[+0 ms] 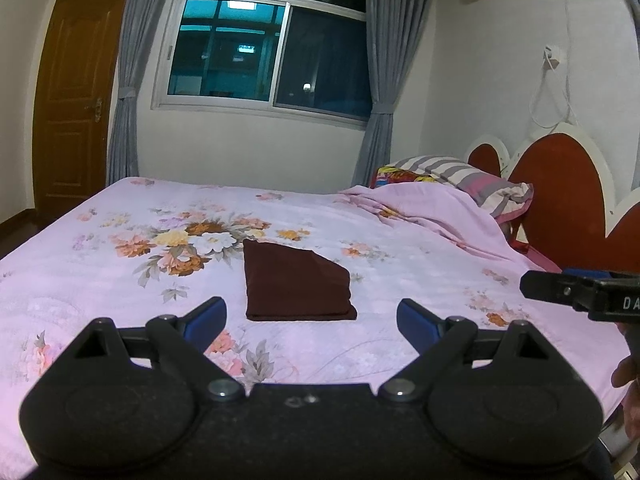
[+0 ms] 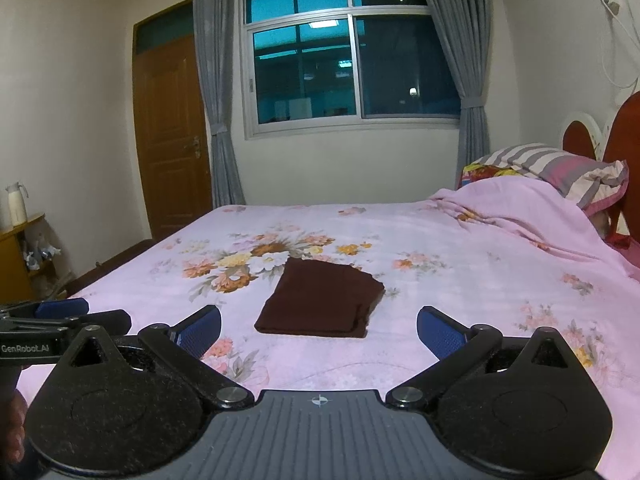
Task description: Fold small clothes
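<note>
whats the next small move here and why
Probably pull both grippers back and call this piece done. The dark brown garment already lies folded into a compact stack on the floral bedsheet. The left gripper and right gripper both hover short of it, jaws wide open and empty. One corner looks slanted, so a light tidy could come first.

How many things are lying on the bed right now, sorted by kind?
Folded dark brown garment: 1
Striped pillow: 1
Red floral pillow or cushion beneath it: 1
Pink quilt bunched by the headboard: 1
Total: 4

Both the left gripper and right gripper hang open, empty.
</note>
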The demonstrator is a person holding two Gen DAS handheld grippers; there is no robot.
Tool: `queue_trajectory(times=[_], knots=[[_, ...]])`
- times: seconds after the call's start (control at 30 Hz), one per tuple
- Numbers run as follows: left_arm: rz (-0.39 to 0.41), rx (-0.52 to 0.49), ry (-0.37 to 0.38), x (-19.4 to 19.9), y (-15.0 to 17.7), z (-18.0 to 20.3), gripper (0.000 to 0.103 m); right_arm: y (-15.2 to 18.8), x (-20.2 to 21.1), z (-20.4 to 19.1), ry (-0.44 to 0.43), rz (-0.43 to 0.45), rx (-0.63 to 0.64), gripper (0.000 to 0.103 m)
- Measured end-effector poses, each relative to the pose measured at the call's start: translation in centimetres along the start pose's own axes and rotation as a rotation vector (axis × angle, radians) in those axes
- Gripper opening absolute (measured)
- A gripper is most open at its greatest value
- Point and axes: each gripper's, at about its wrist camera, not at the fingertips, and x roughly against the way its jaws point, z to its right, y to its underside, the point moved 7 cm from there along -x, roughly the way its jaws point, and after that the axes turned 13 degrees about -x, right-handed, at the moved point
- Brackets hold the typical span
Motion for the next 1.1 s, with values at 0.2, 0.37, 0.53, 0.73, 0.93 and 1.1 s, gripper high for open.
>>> queue_trajectory(times=[0.2,0.37,0.53,0.73,0.93,1.1], knots=[[-0.002,-0.015,0.005,-0.02,-0.16,0.27,0.093,-0.31,0.22,0.32,0.0,0.005,-0.01,0.103],[0.0,-0.021,0.006,-0.12,-0.38,0.32,0.093,-0.3,0.29,0.25,0.0,0.008,-0.014,0.103],[0.002,-0.023,0.007,-0.18,-0.44,0.47,0.093,-0.38,0.38,0.27,-0.004,0.01,-0.021,0.103],[0.006,-0.022,0.01,-0.1,-0.29,0.53,0.093,-0.54,0.41,0.29,-0.005,0.01,-0.022,0.103],[0.003,-0.023,0.011,-0.17,-0.32,0.64,0.093,-0.68,0.34,0.31,-0.004,0.007,-0.026,0.103],[0.005,-0.026,0.013,-0.25,-0.4,0.62,0.093,-0.62,0.32,0.21,-0.007,0.007,-0.028,0.103]])
